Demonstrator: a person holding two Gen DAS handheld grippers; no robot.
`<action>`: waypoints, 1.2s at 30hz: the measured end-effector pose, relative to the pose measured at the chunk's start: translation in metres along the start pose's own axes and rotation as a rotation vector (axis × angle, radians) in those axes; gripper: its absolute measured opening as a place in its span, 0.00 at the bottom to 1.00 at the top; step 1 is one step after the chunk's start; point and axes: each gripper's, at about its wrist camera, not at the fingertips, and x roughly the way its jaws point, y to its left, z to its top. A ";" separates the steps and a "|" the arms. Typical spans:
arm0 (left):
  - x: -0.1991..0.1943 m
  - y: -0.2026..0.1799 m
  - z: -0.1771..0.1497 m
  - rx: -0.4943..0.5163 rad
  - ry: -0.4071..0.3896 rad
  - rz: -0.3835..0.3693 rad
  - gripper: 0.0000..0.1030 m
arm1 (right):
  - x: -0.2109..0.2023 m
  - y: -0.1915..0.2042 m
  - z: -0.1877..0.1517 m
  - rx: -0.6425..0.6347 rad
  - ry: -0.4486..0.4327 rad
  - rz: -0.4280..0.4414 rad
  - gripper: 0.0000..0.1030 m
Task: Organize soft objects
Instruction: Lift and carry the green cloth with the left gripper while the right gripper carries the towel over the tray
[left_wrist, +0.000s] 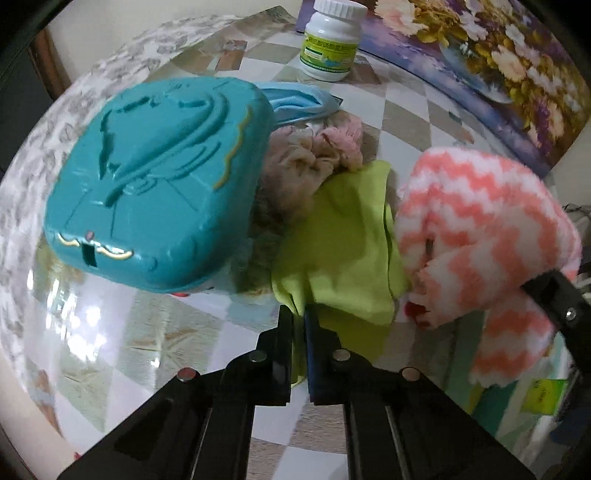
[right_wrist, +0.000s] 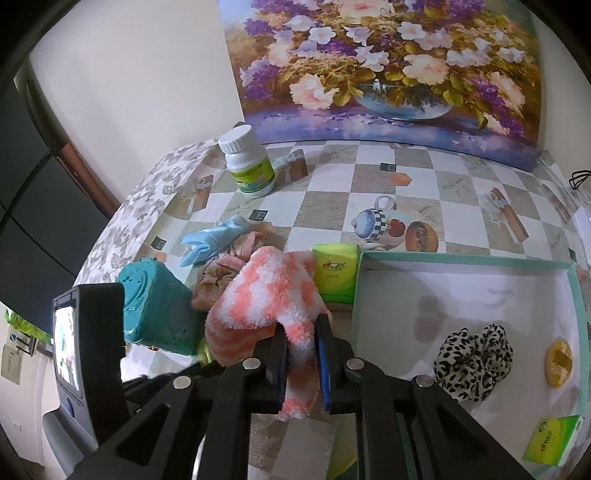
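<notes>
surface (right_wrist: 436, 177): glossy oilcloth, checked in grey and white with printed teapots and fruit, filling the middle of the right wrist view. floral painting (right_wrist: 388, 62) upright along the top edge.

shallow box (right_wrist: 458, 258), lower right of the right wrist view: rectangular, white inside, teal rim. in it a leopard-print scrunchie (right_wrist: 472, 362), gathered and ruffled, a small yellow fuzzy piece (right_wrist: 559, 363) beside it, and a green packet (right_wrist: 554, 439) at the lower right corner.

teal plastic case (left_wrist: 155, 184), upper left of the left wrist view: hard, rounded-square, embossed lid, tilted over the cloth pile.

fuzzy sock (right_wrist: 266, 306): thick pile, coral and white zigzag, centre of the right wrist view, just left of the box. right gripper (right_wrist: 301, 369) fingers narrow, pinched on the sock's lower end.

lime green cloth (left_wrist: 343, 251): smooth, flat weave, centre of the left wrist view. left gripper (left_wrist: 299, 354) fingers nearly together, clamping its near edge.

beige crumpled fabric (left_wrist: 295, 166) with pink frills, between case and green cloth. pale blue rubber glove (right_wrist: 214, 240) behind it. white pill bottle (right_wrist: 247, 162), cylindrical, green label, upper left.
</notes>
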 end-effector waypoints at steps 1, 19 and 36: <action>0.000 0.006 0.001 -0.009 0.002 -0.012 0.05 | -0.001 -0.001 0.000 0.003 -0.001 0.002 0.15; -0.036 0.041 -0.002 -0.098 -0.059 -0.192 0.04 | -0.021 -0.011 0.006 0.037 -0.048 0.044 0.15; -0.112 0.041 0.003 -0.084 -0.280 -0.328 0.04 | -0.066 -0.006 0.021 0.024 -0.168 0.057 0.15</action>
